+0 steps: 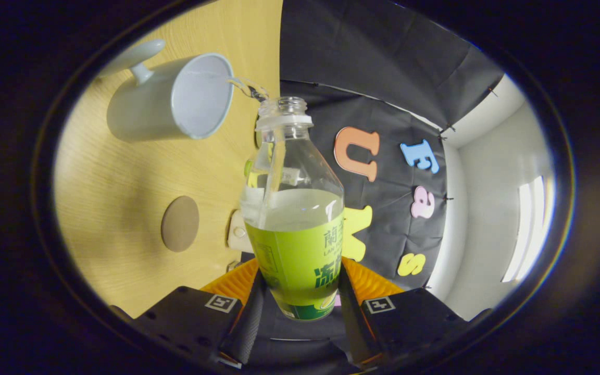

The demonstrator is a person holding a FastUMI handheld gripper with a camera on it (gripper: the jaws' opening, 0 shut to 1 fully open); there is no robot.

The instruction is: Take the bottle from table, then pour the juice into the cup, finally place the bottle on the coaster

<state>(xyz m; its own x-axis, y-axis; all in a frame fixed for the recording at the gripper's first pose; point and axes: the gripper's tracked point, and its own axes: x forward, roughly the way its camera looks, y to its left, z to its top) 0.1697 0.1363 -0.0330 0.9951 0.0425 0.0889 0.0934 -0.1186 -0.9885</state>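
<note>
Already the gripper [300,291] clamped the juice bottle [295,219], tipped toward the white cup [175,99] on the desk [117,208]; pouring was underway, and the round coaster [180,224] awaited.

The hand-held gripper [300,291] has 2 dark blocky bodies, each bearing 1 square black-and-white marker tag.
</note>
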